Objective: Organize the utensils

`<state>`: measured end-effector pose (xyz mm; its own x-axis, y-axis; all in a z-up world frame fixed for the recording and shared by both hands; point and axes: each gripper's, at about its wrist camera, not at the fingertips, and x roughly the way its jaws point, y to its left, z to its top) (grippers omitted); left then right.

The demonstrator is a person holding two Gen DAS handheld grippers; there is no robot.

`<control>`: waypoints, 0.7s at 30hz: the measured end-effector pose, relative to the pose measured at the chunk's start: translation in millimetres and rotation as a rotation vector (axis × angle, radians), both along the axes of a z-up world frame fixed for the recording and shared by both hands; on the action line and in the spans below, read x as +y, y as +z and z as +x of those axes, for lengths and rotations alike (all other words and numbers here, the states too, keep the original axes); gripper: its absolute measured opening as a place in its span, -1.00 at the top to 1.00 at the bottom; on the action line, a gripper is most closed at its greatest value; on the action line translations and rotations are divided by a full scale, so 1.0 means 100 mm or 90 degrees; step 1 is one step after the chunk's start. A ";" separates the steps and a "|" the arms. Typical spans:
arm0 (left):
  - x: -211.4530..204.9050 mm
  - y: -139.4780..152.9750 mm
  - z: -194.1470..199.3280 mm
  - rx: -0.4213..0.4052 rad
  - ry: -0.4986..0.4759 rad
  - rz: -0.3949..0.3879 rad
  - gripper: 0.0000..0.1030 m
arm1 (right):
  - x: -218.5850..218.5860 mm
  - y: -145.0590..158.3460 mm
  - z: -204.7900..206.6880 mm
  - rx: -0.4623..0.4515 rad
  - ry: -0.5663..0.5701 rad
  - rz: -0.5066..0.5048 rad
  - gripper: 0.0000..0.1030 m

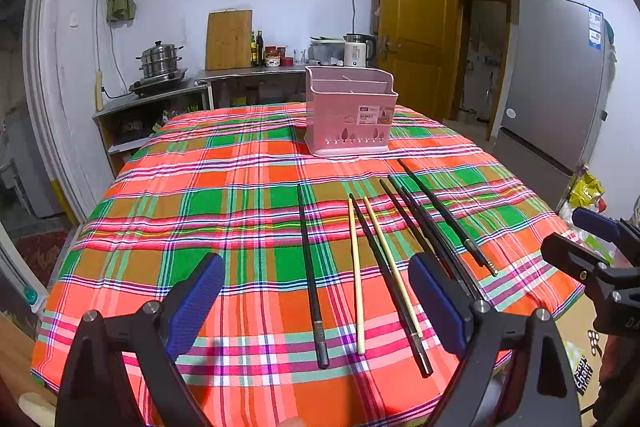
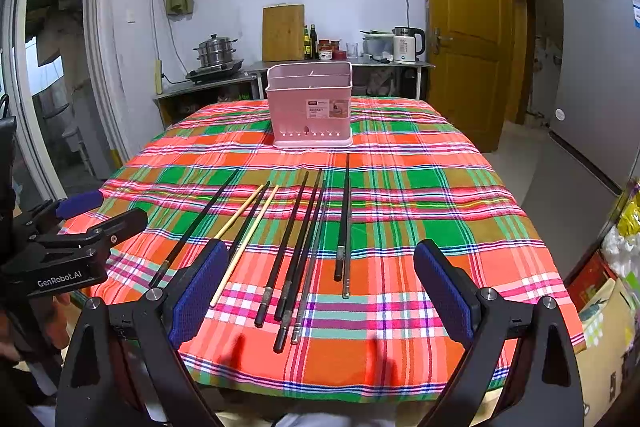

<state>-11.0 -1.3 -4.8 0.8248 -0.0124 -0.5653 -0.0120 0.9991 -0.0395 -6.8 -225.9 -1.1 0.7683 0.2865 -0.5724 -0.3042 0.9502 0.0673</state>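
Several chopsticks lie side by side on the plaid tablecloth (image 1: 200, 203), most of them black (image 1: 312, 279) and two pale wood (image 1: 356, 275). In the right wrist view the black ones (image 2: 294, 247) and the wooden ones (image 2: 244, 247) fan out near the front edge. A pink utensil basket (image 1: 350, 111) stands upright behind them, toward the far edge of the table; it also shows in the right wrist view (image 2: 310, 105). My left gripper (image 1: 316, 303) is open and empty above the near chopsticks. My right gripper (image 2: 316, 299) is open and empty above the chopsticks' near ends.
The right gripper shows at the right edge of the left wrist view (image 1: 588, 243); the left gripper shows at the left edge of the right wrist view (image 2: 80, 227). A counter with pots (image 1: 160, 67), a cutting board (image 1: 228, 39), a kettle (image 1: 356, 51), a wooden door (image 1: 412, 27) and a fridge (image 1: 556, 79) stand behind the table.
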 end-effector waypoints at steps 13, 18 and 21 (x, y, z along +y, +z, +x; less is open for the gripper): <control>-0.01 0.00 0.02 0.000 -0.001 0.002 -0.82 | 0.00 -0.02 0.00 0.001 0.000 0.002 -0.84; -0.02 -0.01 0.03 0.002 -0.002 0.005 -0.82 | 0.02 -0.03 0.00 0.004 0.002 0.002 -0.84; -0.03 -0.02 0.03 0.004 -0.003 0.004 -0.82 | 0.02 -0.04 0.01 0.004 0.002 0.003 -0.84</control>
<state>-8.5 -4.0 -6.4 0.8214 -0.0126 -0.5702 -0.0083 0.9994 -0.0340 -5.8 -223.7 -5.2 0.7638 0.2914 -0.5759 -0.3064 0.9490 0.0740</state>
